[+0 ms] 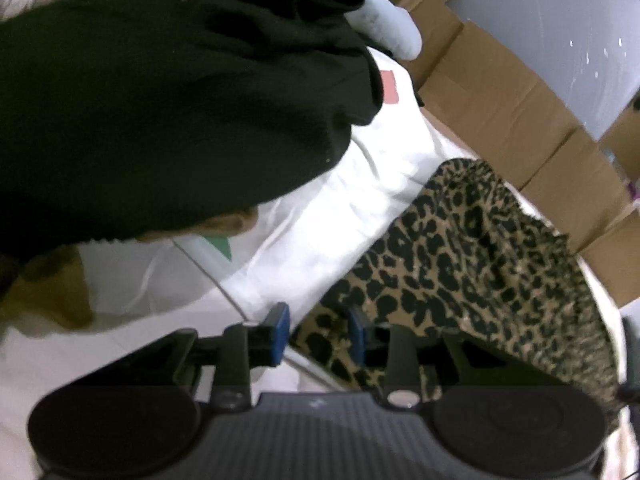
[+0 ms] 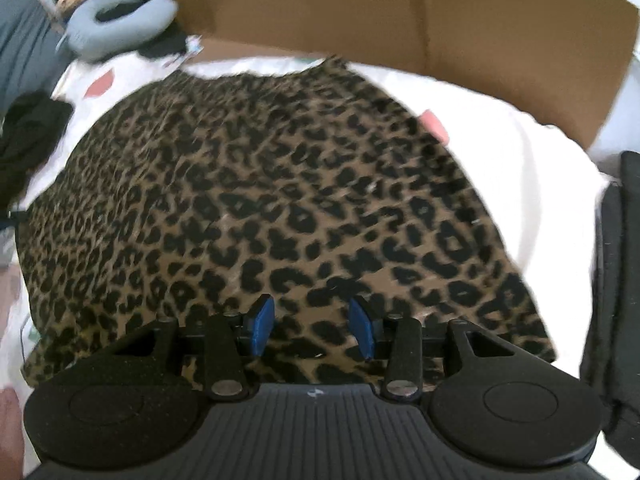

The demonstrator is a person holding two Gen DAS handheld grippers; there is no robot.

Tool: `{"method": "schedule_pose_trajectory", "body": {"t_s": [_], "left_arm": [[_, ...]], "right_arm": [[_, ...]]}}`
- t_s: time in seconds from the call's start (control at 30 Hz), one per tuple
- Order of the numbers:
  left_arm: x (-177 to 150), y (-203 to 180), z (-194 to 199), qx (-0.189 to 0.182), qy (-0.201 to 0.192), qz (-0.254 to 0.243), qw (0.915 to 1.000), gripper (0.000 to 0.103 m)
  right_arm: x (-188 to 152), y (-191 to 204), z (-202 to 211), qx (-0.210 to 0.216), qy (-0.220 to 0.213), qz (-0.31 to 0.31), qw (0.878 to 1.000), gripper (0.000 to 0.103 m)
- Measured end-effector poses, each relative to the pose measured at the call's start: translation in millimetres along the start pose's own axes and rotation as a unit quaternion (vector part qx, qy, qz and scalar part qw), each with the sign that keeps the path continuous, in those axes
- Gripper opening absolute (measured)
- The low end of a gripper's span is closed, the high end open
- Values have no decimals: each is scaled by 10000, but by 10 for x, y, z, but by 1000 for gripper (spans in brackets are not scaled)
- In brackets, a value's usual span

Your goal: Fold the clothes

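A leopard-print garment (image 2: 260, 200) lies spread flat on a white sheet (image 2: 520, 184). In the right wrist view it fills the middle, and my right gripper (image 2: 311, 326) hovers open over its near edge with nothing between the blue pads. In the left wrist view the same leopard-print garment (image 1: 480, 264) lies to the right, and my left gripper (image 1: 319, 330) stands open at its left edge, above the sheet (image 1: 320, 216). A black garment (image 1: 160, 100) is heaped at the upper left of that view.
Cardboard boxes (image 1: 500, 108) line the far side of the sheet, and a cardboard flap (image 2: 400, 12) shows behind the garment. A grey neck pillow (image 2: 120, 20) lies at the back left. A dark bag (image 2: 616, 280) stands at the right edge. A tan patch (image 1: 52, 292) sits at the left.
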State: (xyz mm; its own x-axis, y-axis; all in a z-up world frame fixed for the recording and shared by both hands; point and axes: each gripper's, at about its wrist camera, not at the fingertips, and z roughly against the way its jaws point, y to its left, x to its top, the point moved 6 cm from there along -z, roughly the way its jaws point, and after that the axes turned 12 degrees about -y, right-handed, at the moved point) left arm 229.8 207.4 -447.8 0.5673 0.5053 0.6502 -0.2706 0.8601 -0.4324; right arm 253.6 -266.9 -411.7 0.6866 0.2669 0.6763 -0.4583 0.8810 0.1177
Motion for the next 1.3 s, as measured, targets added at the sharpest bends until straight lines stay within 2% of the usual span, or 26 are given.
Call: {"method": "schedule_pose_trajectory", "body": {"t_s": [0.13, 0.27, 0.53, 0.6, 0.63, 0.67, 0.7, 0.87, 1.1, 1.23, 1.3], "left_arm": [[-32, 27, -9, -301, 84, 482, 9983, 34], [-68, 52, -24, -531, 60, 966, 9939, 34], [-129, 107, -47, -986, 14, 1923, 9764, 34], [-156, 100, -73, -979, 17, 1963, 9757, 34], [-166, 111, -74, -941, 5, 1957, 9761, 26], [-168, 122, -76, -864, 8, 1931, 9774, 10], [-158, 128, -66, -821, 0, 1902, 9783, 4], [-30, 95, 74, -782, -176, 1690, 9824, 5], [109, -8, 132, -942, -321, 1702, 9804, 7], [63, 25, 57, -926, -259, 1860, 9778, 15], [52, 25, 55, -938, -246, 1858, 9778, 15]], "right_arm": [[-207, -18, -125, -221, 363, 23, 9991, 48], [-255, -76, -98, -318, 370, 21, 9988, 48], [-255, -73, -105, -384, 396, 43, 9985, 49], [-240, -67, -115, -369, 412, 132, 9984, 48], [-236, -75, -120, -410, 421, 174, 9981, 48], [-232, -84, -125, -451, 430, 216, 9978, 48], [-228, -93, -129, -493, 439, 248, 9975, 48], [-150, -127, -59, -653, 393, 73, 9971, 48], [76, -3, 54, -484, 64, 19, 9988, 48], [93, 93, 41, -363, 56, 46, 9993, 48], [94, 138, 31, -305, 61, 57, 9995, 48]]}}
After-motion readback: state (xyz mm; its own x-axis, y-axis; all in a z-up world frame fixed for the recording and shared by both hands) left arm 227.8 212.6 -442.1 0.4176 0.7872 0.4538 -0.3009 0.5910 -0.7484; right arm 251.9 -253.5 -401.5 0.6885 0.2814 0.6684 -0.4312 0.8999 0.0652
